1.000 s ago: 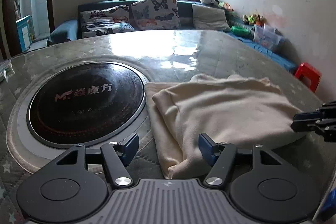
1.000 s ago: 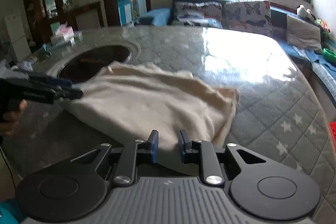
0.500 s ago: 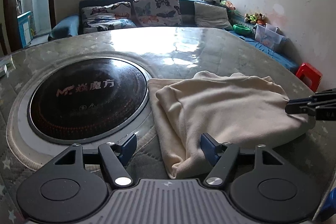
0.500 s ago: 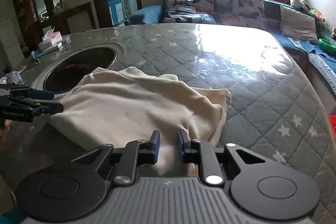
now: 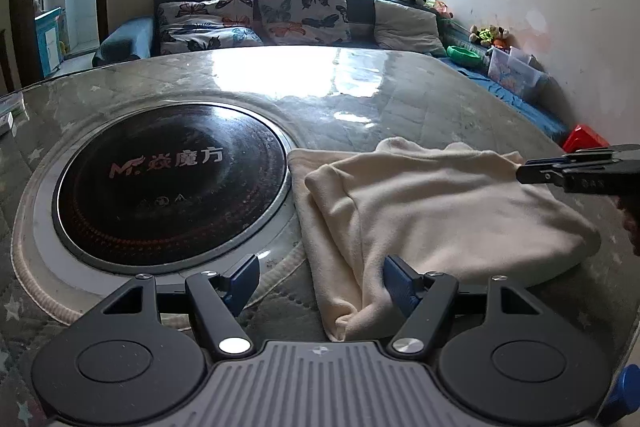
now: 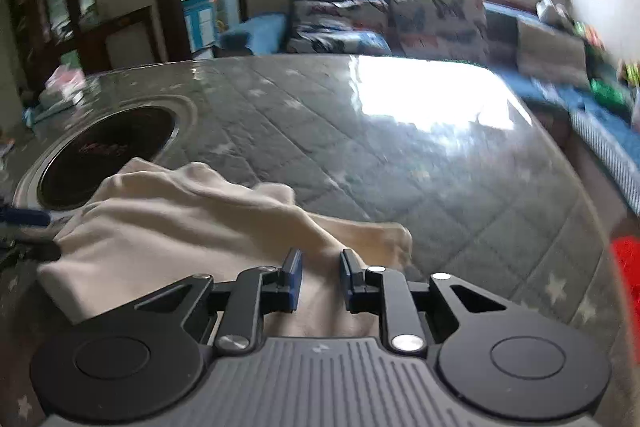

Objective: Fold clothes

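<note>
Softly rumpled cream fleece garment (image 5: 432, 211): right claw (image 6: 320, 281) pinches a ridge, left claw (image 5: 320, 285) gapes

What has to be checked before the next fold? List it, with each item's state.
1. Right tongs gripping the cream garment: ok. The cloth is pinched between the narrow jaws and tents up toward them.
2. Left tongs gripping: not ok. The jaws stand open, and the near corner lies between them unpressed.
3. Garment off the round cooktop: ok. Its edge lies beside the rim, not on the dark glass.
4. Room to fold on the table: ok. The quilted surface beyond the garment is bare.
5. Layers lying flat: not ok. The near corner is bunched.
</note>
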A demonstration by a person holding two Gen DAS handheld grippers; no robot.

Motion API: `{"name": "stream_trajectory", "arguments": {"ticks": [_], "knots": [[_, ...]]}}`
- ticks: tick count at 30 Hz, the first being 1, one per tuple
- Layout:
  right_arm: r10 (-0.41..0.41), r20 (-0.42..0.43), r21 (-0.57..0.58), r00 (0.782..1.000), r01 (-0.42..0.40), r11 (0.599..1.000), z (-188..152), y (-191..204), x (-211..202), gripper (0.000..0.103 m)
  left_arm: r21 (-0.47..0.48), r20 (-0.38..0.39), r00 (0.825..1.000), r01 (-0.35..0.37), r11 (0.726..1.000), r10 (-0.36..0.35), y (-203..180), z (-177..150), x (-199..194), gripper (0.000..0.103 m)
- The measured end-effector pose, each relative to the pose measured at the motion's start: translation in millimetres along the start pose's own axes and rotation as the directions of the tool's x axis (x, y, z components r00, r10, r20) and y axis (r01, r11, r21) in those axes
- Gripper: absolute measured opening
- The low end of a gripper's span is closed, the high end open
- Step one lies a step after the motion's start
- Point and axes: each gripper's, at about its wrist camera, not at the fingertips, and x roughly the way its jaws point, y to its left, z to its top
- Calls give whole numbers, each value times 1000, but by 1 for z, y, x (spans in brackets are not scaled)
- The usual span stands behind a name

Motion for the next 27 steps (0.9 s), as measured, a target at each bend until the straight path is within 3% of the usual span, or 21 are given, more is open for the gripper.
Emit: {"name": "stream_trajectory", "arguments": {"ticks": [7,14,22,27], "knots": [[129,10,-205,992,-125,971,8,63,-23,32,-11,-5,1000,-3,1000,3,3,1,-1,73],[263,-50,-412,963,-260,873,2,134,-25,38,-89,26,1000,-2,996,4,21,11,-18,71],[289,-92,-564,953,-289,773,-10,193,-9,41,-305,21,999,29,952,-24,50,21,-24,71],[242,-83,-617,967,-241,749,-17,213,3,38,-403,7,997,73,912,-76,58,21,-19,72]]}}
